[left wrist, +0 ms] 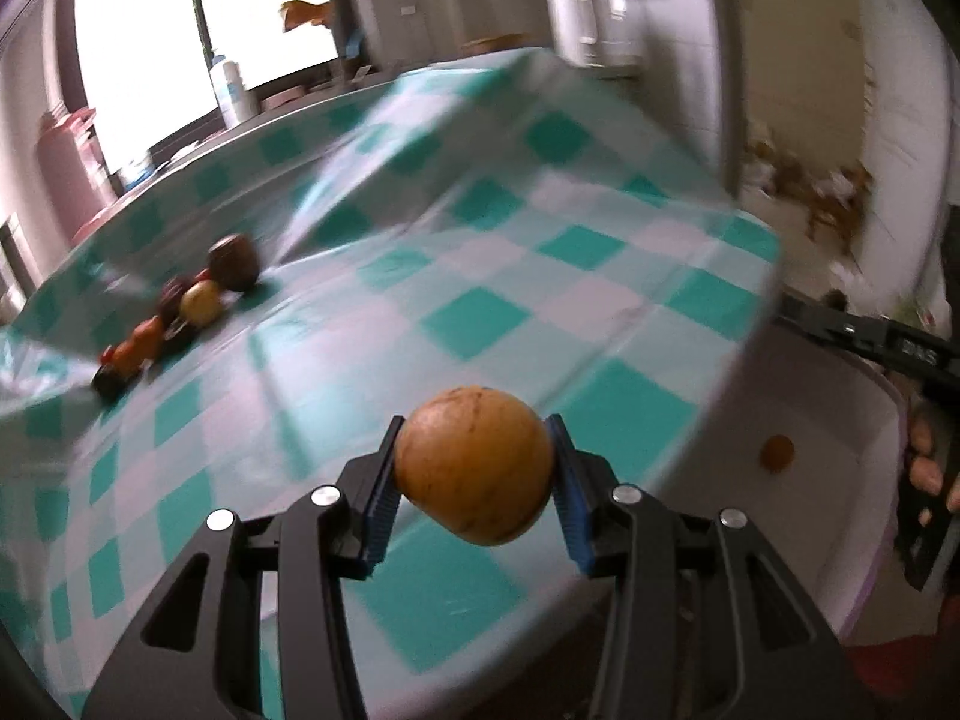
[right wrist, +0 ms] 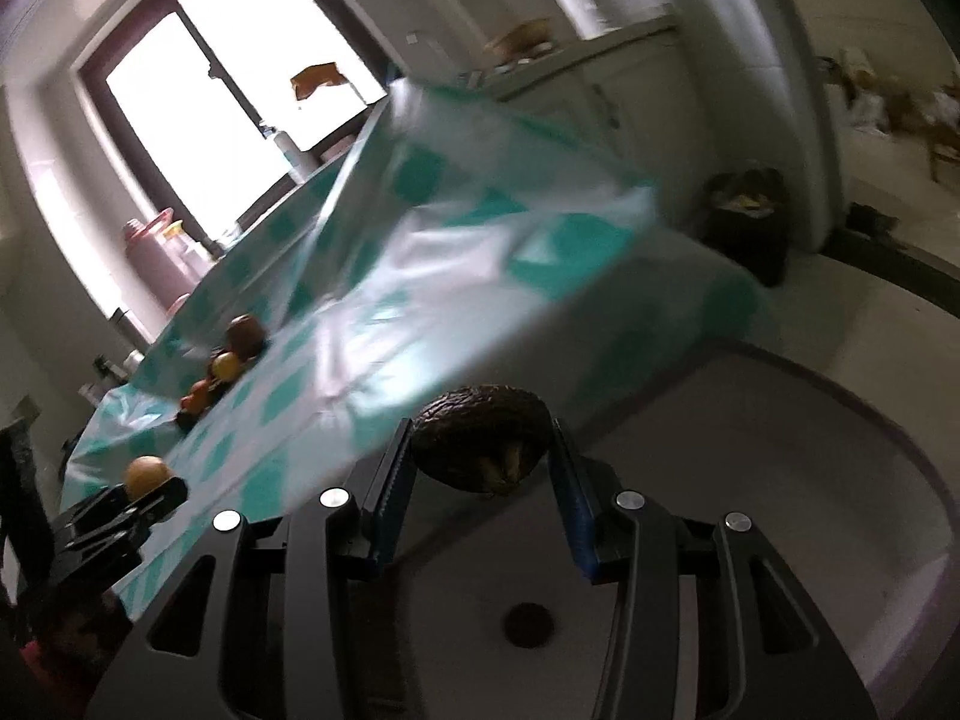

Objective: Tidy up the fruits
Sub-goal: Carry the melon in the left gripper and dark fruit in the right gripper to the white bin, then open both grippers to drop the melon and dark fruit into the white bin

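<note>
Clearly two fruits are being carried at once. An orange-brown round fruit (left wrist: 474, 465) is clamped between the blue pads of the left gripper (left wrist: 474, 474), held off the checked counter (left wrist: 480, 276) near its edge. A dark wrinkled fruit (right wrist: 480, 444), possibly an avocado, is pinched by the right gripper (right wrist: 483, 462) above a white basin (right wrist: 780, 480) set beside and below the counter. Both sets of fingers are narrow, closed on the fruit sides so nothing rolls out in transit. One small orange fruit (left wrist: 777, 453) is already lying in the basin, so it is judged to be the collection point. A row of remaining fruits (left wrist: 180, 318) is left far back on the counter. Motion blur is heavy; fruit types cannot be told exactly.
</note>
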Available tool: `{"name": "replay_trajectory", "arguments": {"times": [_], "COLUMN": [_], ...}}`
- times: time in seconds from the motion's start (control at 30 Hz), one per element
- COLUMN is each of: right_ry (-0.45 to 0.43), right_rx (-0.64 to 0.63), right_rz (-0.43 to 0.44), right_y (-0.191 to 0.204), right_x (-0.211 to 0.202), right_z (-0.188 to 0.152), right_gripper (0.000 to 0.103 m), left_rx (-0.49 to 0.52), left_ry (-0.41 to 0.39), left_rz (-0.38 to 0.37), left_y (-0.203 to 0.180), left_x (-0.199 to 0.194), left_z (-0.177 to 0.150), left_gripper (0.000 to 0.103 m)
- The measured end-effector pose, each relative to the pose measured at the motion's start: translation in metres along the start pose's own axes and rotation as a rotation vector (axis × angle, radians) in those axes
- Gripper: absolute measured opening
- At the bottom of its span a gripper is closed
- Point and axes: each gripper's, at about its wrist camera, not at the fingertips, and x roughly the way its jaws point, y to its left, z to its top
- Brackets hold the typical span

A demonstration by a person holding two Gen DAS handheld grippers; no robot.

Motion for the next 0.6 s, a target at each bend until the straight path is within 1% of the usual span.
{"name": "replay_trajectory", "arguments": {"times": [0.1, 0.17, 0.2, 0.23, 0.27, 0.33, 0.37, 0.4, 0.43, 0.53, 0.6], "right_ry": [0.009, 0.038, 0.057, 0.077, 0.113, 0.168, 0.191, 0.235, 0.271, 0.370, 0.415], "right_rx": [0.023, 0.028, 0.024, 0.019, 0.010, -0.007, -0.016, -0.031, -0.044, -0.090, -0.094], "right_rz": [-0.068, -0.123, -0.163, -0.195, -0.232, -0.293, -0.310, -0.339, -0.365, -0.433, -0.451], "right_y": [-0.019, -0.030, -0.034, -0.038, -0.042, -0.048, -0.050, -0.053, -0.055, -0.062, -0.067], "right_x": [-0.001, 0.002, 0.005, 0.009, 0.015, 0.027, 0.033, 0.042, 0.051, 0.075, 0.085], "right_z": [-0.005, -0.007, -0.008, -0.008, -0.010, -0.013, -0.015, -0.017, -0.020, -0.030, -0.038], "right_gripper": [0.044, 0.044, 0.044, 0.044, 0.044, 0.044, 0.044, 0.044, 0.044, 0.044, 0.044], "left_rx": [0.094, 0.158, 0.186, 0.233, 0.259, 0.318, 0.343, 0.365, 0.380, 0.424, 0.446], "left_ry": [-0.009, -0.016, -0.019, -0.022, -0.019, 0.006, 0.030, 0.060, 0.084, 0.195, 0.266], "left_rz": [-0.048, -0.083, -0.099, -0.131, -0.153, -0.214, -0.250, -0.283, -0.302, -0.364, -0.387], "left_y": [-0.036, -0.060, -0.069, -0.086, -0.096, -0.121, -0.133, -0.145, -0.153, -0.177, -0.189], "left_x": [0.001, 0.002, 0.002, 0.003, 0.004, 0.011, 0.018, 0.027, 0.034, 0.066, 0.086], "left_z": [0.006, 0.008, 0.008, 0.008, 0.007, 0.002, -0.002, -0.006, -0.010, -0.025, -0.036], "left_gripper": [0.045, 0.045, 0.045, 0.045, 0.045, 0.045, 0.045, 0.045, 0.045, 0.045, 0.045]}}
